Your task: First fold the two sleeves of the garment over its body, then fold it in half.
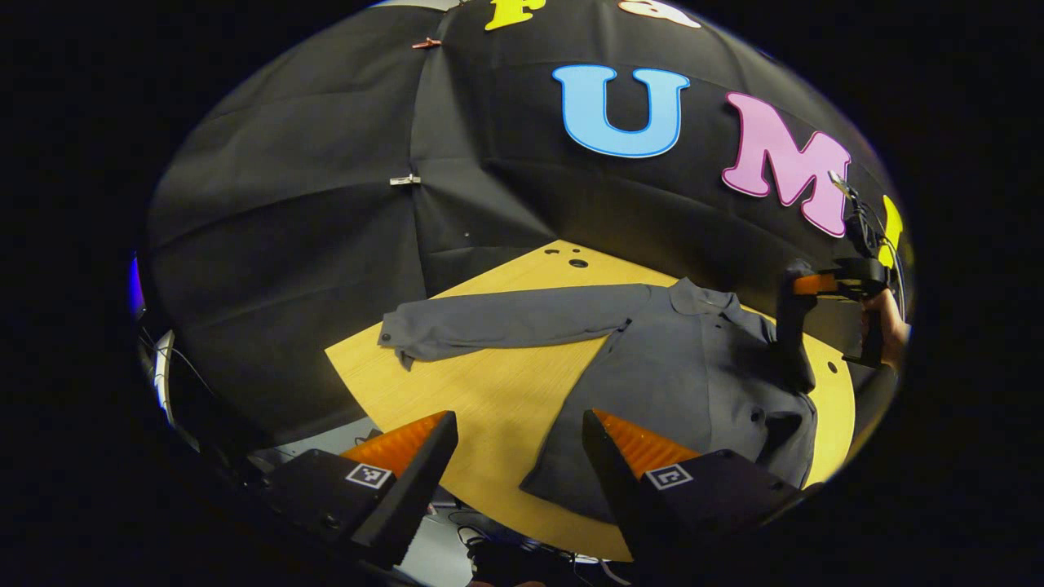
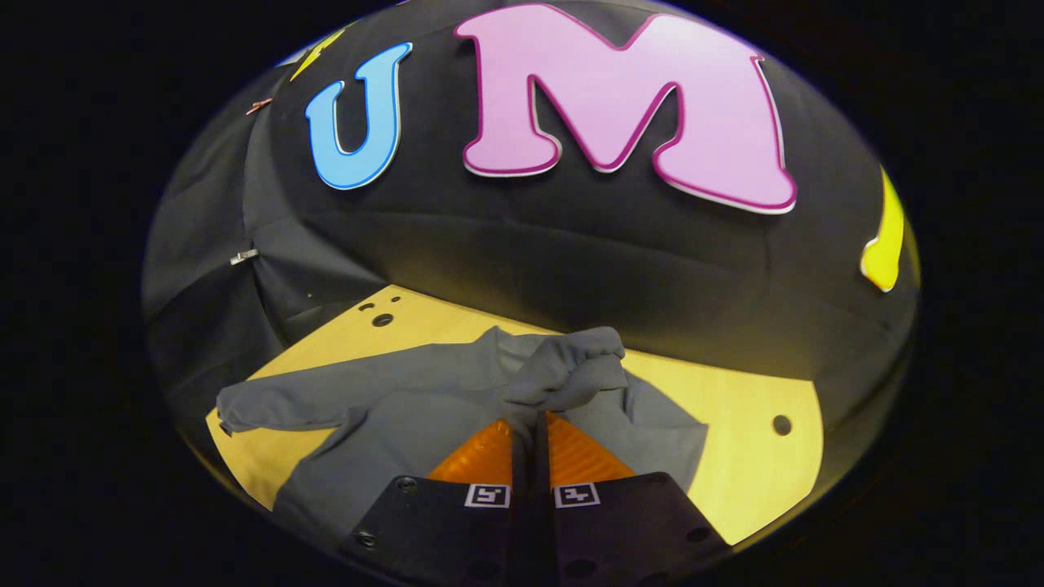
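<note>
A: At lower centre of the left gripper view: left gripper (image 1: pixel 519 456), fingers spread wide, nothing between them, held above the near edge of the table (image 1: pixel 489 399).

B: Beyond it, centre to right of frame: grey garment (image 1: pixel 685 383), lying flat on the pale wooden top, collar toward the black cloth wall (image 1: pixel 326 204).

A: Left sleeve (image 1: pixel 506 322) stretched straight out toward centre left, cuff resting on bare wood, not yet folded over the body.

B: At right edge of the same view: right gripper (image 1: pixel 795 326), gripped by a hand (image 1: pixel 889 326), with the right sleeve (image 1: pixel 795 350) hanging from it as a dark strip above the garment's body.

A: At lower centre of the right gripper view: right gripper (image 2: pixel 530 424), fingers pressed together on a bunched wad of sleeve cloth (image 2: pixel 571 371), lifted clear of the table (image 2: pixel 734 424).

B: Below and left of that wad: garment body (image 2: pixel 383 440), spread on the wood; other sleeve (image 2: pixel 326 395) reaching toward lower left of frame.

A: Small round holes in the tabletop: a cluster near the far corner (image 2: pixel 382 319), one at the right (image 2: pixel 781 425).

B: Metal clips (image 1: pixel 404 179) pinning the seam of the wall cloth, upper left in both views.
</note>
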Demonstrator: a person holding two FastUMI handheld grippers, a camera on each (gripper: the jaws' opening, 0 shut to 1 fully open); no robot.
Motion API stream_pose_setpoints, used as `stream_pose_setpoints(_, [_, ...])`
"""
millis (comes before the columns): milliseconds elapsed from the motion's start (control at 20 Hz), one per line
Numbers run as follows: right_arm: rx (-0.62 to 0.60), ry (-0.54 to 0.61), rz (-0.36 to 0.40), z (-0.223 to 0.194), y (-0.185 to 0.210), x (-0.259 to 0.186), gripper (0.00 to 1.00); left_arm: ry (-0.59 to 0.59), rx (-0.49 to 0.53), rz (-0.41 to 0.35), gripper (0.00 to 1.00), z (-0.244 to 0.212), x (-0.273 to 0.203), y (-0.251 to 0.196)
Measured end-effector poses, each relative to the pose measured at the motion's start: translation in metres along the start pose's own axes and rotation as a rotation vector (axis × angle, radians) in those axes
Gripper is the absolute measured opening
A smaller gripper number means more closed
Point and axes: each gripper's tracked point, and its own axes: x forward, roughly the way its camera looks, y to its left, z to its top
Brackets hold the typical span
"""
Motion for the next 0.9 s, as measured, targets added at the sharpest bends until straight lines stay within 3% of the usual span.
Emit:
stream_pose_setpoints(300, [0.132, 0.039, 0.136, -0.026, 0.064, 0.041, 0.05, 0.043, -0.03, 0.059, 0.97, -0.017, -0.008, 0.016])
stream_pose_setpoints(500, [0.21, 0.078, 0.147, -0.046, 0.078, 0.062, 0.05, 0.057, -0.038, 0.086, 0.97, -0.022, -0.012, 0.018])
stream_pose_setpoints(700, [0.337, 0.125, 0.218, -0.056, 0.105, 0.073, 0.05, 0.067, -0.068, 0.11, 0.97, -0.024, -0.011, 0.014])
stream_pose_setpoints(800, [0.39, 0.145, 0.271, -0.054, 0.122, 0.071, 0.1, 0.071, -0.097, 0.114, 0.97, -0.021, -0.009, 0.012])
stream_pose_setpoints(900, [0.398, 0.143, 0.294, -0.059, 0.134, 0.066, 0.22, 0.077, -0.134, 0.115, 0.97, -0.021, -0.007, 0.012])
